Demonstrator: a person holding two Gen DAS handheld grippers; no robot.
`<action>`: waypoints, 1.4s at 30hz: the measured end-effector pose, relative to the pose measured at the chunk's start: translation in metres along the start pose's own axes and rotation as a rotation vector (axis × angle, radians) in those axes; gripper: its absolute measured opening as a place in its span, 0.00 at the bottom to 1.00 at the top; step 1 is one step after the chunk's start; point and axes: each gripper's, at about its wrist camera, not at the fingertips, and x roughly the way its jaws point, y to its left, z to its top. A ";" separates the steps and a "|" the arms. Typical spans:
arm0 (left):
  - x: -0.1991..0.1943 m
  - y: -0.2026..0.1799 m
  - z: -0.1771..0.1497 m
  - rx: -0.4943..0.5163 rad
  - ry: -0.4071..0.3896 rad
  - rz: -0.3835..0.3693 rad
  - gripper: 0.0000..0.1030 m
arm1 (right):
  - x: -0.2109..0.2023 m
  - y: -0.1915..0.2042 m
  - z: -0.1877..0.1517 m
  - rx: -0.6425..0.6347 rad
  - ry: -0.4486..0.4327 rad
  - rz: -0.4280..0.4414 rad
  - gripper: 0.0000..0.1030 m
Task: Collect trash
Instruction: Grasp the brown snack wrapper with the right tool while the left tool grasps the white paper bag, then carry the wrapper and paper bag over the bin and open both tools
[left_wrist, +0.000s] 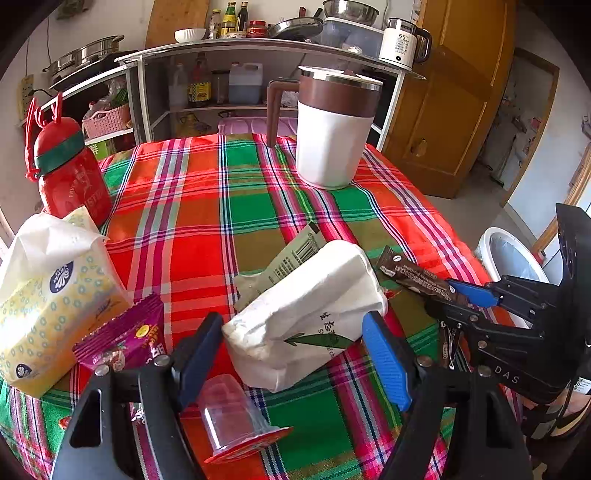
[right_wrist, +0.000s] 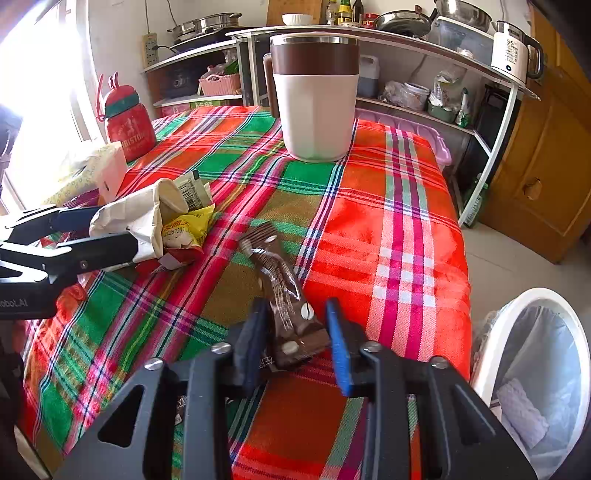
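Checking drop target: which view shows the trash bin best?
Right wrist view: the trash bin beside the table shows its white rim, liner and something pale inside. The left wrist view catches only part of its rim behind the right gripper.

White-and-brown mug (left_wrist: 332, 129) on plaid tablecloth (left_wrist: 207, 206), red bottle (left_wrist: 68, 170) (green band), tissue pack (left_wrist: 48, 306), white kettle (left_wrist: 402, 44)

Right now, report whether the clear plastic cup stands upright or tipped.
Tipped: the clear plastic cup lies on its side on the plaid tablecloth, red-rimmed mouth facing lower right.
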 end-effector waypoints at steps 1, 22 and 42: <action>0.002 -0.001 0.000 0.001 0.008 0.002 0.77 | -0.001 0.000 -0.001 0.002 -0.001 0.002 0.27; -0.014 -0.025 -0.012 -0.001 -0.026 -0.084 0.36 | -0.021 -0.015 -0.011 0.086 -0.062 0.032 0.26; -0.047 -0.033 -0.025 -0.061 -0.092 -0.108 0.36 | -0.063 -0.031 -0.033 0.187 -0.158 0.056 0.26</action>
